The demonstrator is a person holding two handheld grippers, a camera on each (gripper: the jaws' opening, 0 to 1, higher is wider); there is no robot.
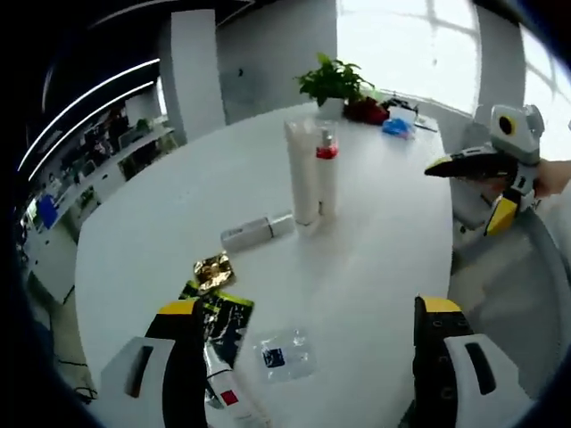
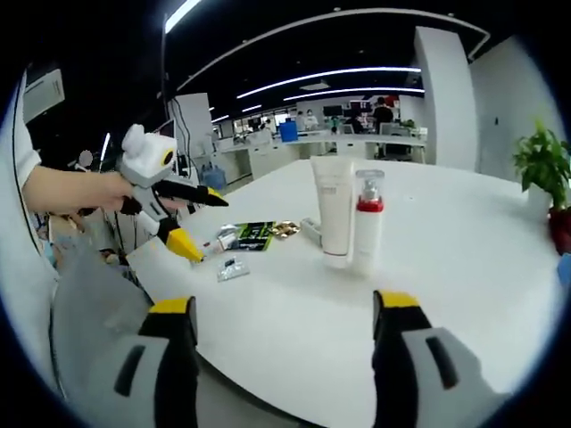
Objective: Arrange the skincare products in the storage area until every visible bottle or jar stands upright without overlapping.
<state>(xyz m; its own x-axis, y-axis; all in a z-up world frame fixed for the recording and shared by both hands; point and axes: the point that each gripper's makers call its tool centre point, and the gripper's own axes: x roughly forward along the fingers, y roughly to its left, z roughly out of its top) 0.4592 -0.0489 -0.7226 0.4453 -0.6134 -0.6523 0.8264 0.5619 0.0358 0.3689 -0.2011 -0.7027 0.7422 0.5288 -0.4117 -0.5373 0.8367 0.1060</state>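
Skincare tube (image 1: 302,169) and pump bottle (image 1: 327,174) are stood upright, touching, on the desk (image 1: 375,259). A small tube (image 1: 256,232) is laid flat beside them. Both grippers' fingers are spread, holding nothing.

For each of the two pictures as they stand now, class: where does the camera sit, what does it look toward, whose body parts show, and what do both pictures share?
Left gripper view: rides on the left tongs, open, low over the white table, facing the white tube, the red-collared bottle and the plant; the right tongs and a hand enter from the right.
Right gripper view: rides on the right tongs, open, at the table edge, facing the office; the left tongs and a forearm show left.
Shared: table, tube, bottle, sachets.
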